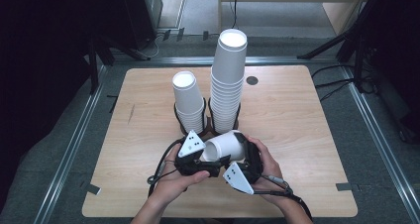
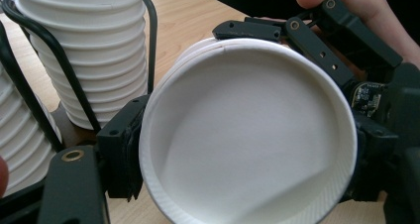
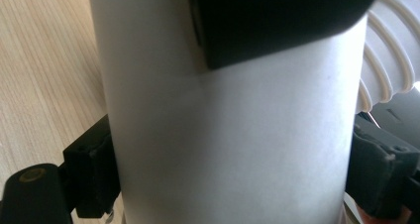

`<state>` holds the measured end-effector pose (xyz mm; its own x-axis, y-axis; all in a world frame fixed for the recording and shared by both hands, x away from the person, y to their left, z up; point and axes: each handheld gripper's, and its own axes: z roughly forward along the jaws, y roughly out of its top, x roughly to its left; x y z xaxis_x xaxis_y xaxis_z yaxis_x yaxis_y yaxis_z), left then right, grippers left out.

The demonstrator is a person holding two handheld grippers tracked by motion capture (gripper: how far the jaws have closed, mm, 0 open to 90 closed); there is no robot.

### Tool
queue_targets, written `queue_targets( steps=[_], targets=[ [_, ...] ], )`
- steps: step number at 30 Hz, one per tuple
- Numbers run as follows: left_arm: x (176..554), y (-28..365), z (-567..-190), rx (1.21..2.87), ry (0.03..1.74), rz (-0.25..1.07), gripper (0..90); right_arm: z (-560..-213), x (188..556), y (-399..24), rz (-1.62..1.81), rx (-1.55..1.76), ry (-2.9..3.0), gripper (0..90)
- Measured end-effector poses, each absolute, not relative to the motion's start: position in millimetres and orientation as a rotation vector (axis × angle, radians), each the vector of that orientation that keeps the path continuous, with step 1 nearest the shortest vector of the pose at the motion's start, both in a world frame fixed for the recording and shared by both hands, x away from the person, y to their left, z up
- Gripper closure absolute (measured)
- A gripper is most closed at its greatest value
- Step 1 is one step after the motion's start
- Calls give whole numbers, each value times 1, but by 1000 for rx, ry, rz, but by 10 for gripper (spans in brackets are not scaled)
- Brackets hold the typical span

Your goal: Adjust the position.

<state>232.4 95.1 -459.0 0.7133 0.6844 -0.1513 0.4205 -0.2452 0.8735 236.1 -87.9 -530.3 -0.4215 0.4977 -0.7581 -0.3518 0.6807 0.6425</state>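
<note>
A white paper cup (image 1: pixel 225 144) lies on its side above the table's near middle, held between both grippers. My left gripper (image 1: pixel 210 157) is shut across its open mouth; in the left gripper view the pads press the rim of the cup (image 2: pixel 247 135), and a second rim edge shows just behind, as if cups are nested. My right gripper (image 1: pixel 242 152) is shut on the cup's body. The cup wall (image 3: pixel 233 135) stands between the right gripper's pads (image 3: pixel 91 169) in the right gripper view.
Two stacks of white cups stand in a black wire holder (image 1: pixel 208 127) just beyond the hands: a short stack (image 1: pixel 187 102) on the left and a tall stack (image 1: pixel 229 80) on the right. The wooden table (image 1: pixel 297 135) stretches to both sides. Dark stands and cables lie off the table.
</note>
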Motion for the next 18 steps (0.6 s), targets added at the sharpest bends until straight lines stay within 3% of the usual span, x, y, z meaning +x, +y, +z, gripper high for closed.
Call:
queue_targets(
  steps=[18],
  targets=[
    [233,95,-459,1893,893,297,222,-533,236,-87,942,113,1785,110]
  ],
)
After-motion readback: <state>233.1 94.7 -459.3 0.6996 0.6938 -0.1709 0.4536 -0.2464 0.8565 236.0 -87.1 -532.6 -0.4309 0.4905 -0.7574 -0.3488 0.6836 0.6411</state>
